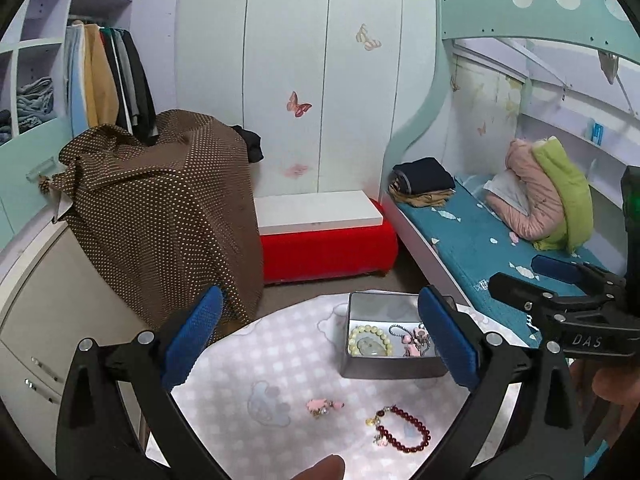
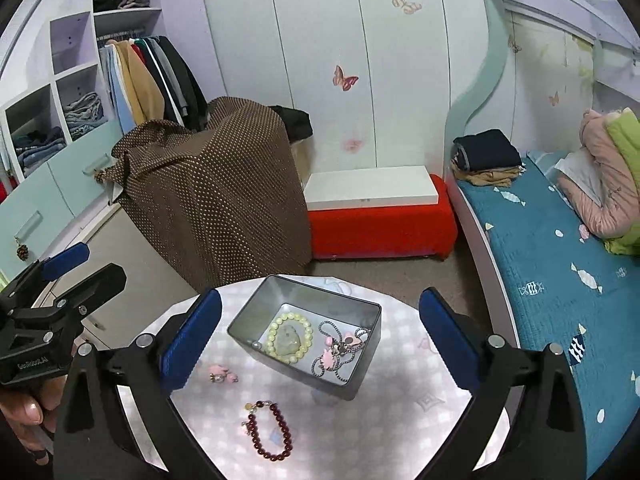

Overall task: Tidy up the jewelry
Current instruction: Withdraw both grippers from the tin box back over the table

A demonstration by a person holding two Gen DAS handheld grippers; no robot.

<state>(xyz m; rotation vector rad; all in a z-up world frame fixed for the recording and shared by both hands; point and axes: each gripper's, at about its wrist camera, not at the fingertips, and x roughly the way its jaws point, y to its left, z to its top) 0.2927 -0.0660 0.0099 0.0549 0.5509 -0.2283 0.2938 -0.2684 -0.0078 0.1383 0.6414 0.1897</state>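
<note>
Bracelet of dark red beads (image 2: 269, 432) lies loose on the counter (image 2: 404, 392), low in the right wrist view, just inside the left blue pad of the right tool (image 2: 320, 336) and nearer the camera than the tin. Right tool stands fully spread, nothing between its pads, nothing held. Left tool (image 1: 320, 336) same: spread wide, empty.

From the left tool the same bracelet (image 1: 404, 428) sits below and toward its right pad, near the counter's front edge. Its loop is stretched along a slanted line, gold charm end toward the left tool's side, far end trailing toward the right tool. A grip across the short width of the loop looks easier than along it.

Small pink charm piece (image 2: 222, 374) lies beyond the bracelet from the right tool, just beside that tool's left pad line; in the left view it (image 1: 323, 406) is near mid-gap, slightly ahead of the bracelet. Apart from the bracelet, not touching.

Open metal tin (image 2: 362, 368) sits ahead of both tools, mid-gap for the right tool, toward the right pad for the left one (image 1: 394, 370). Inside already: pale yellow bead bracelet (image 2: 290, 338) round a pale stone pendant, and a silver chain with pink bits (image 2: 340, 350).

Judgement: two pieces left outside. The bracelet looks about as near one tool as the other; the pink charm favours the left. Either way the carry runs forward, away from the tools, into the tin.
</note>
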